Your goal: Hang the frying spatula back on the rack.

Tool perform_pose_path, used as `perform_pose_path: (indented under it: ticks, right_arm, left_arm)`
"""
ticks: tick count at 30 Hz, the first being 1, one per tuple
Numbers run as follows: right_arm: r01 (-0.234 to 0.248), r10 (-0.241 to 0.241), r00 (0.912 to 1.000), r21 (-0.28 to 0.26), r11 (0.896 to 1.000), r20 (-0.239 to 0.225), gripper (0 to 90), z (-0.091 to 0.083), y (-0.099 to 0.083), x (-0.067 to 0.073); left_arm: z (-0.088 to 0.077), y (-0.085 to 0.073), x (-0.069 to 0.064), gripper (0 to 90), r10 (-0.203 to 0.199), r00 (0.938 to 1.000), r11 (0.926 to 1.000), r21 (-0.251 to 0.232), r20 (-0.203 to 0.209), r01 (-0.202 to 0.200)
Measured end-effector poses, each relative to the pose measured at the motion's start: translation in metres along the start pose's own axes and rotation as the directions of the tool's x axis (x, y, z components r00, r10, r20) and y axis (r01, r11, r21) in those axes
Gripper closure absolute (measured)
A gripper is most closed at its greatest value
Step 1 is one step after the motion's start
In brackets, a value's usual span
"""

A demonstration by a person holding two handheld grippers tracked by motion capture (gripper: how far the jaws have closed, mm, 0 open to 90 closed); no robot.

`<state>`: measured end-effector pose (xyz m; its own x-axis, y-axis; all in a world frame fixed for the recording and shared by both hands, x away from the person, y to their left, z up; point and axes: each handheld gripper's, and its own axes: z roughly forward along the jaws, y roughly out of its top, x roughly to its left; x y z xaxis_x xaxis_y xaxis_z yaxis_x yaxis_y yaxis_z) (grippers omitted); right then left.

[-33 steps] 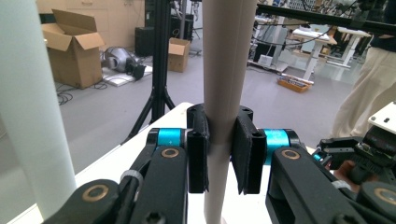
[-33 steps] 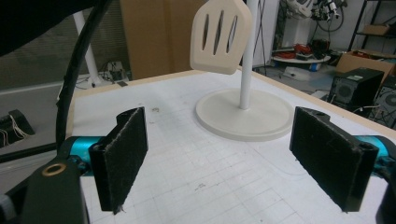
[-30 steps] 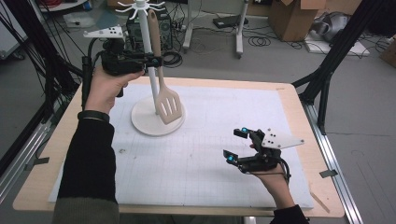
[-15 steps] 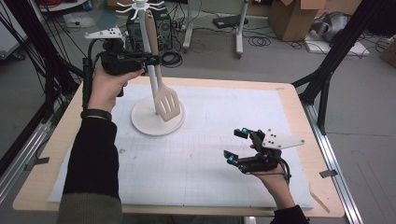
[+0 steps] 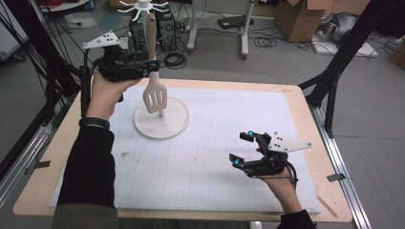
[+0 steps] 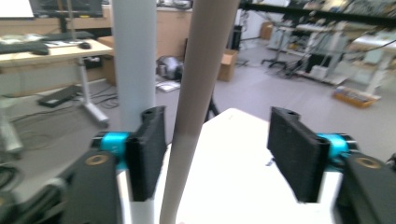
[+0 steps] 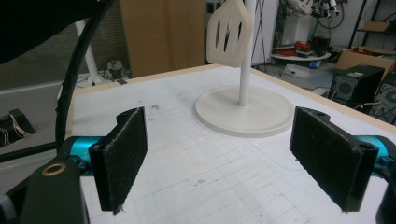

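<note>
High view, left gripper [image 5: 152, 68]: held up at the far left of the table [image 5: 296, 95], level with the handle of the spatula [image 5: 154, 86].
Left gripper view, jaws: they have just been opening; the wooden handle [image 6: 194, 107] stands between the pads, close to one pad and well apart from the other, so the grip is released.
Spatula: hangs upright from the white rack [image 5: 161, 117], slotted blade down, just above the rack's round base and in front of its pole [image 6: 134, 60].
Rack: stands on the white gridded mat [image 5: 215, 152], toward the far left of it.
Right gripper [image 5: 242, 149]: rests low on the near right of the mat, well apart from the rack.
Right gripper view, jaws: spread wide with nothing between the pads; the spatula blade [image 7: 228, 32] and the rack base [image 7: 245, 112] lie ahead.
</note>
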<state>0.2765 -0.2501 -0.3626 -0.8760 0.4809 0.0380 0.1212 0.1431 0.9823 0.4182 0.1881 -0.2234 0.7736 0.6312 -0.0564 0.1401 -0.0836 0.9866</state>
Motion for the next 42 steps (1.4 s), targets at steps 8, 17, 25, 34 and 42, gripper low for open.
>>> perform_pose_path:
  ticks: [8, 17, 25, 34, 42]
  right_arm:
    - [-0.002, 0.002, 1.0, 0.013, 1.0, 0.002, 18.3, 0.001, -0.003, -0.002]
    - [-0.011, 0.011, 0.9998, 0.016, 1.0, 0.016, 17.8, -0.004, -0.007, -0.008]
    - [-0.014, 0.012, 0.9993, 0.038, 0.999, 0.034, 16.4, -0.011, -0.011, -0.013]
    - [-0.005, -0.001, 0.9986, 0.101, 0.995, 0.053, 16.1, -0.025, -0.026, -0.01]
    - [-0.017, 0.011, 0.9982, 0.112, 0.994, 0.059, 15.9, -0.029, -0.035, -0.014]
  left_arm:
    - [-0.031, -0.022, -0.017, 23.6, 0.053, 0.9982, 0.9978, 0.037, 0.03, -0.054]
    - [-0.066, -0.066, -0.047, 17.8, 0.112, 0.9864, 0.9925, 0.037, 0.12, -0.117]
    - [-0.085, -0.121, -0.076, 17.1, 0.123, 0.9723, 0.9906, 0.033, 0.199, -0.133]
    - [-0.098, -0.17, -0.089, 15.6, 0.098, 0.9648, 0.993, 0.041, 0.244, -0.111]
    - [-0.101, -0.197, -0.087, 15.7, 0.081, 0.9731, 0.9949, 0.042, 0.216, -0.092]
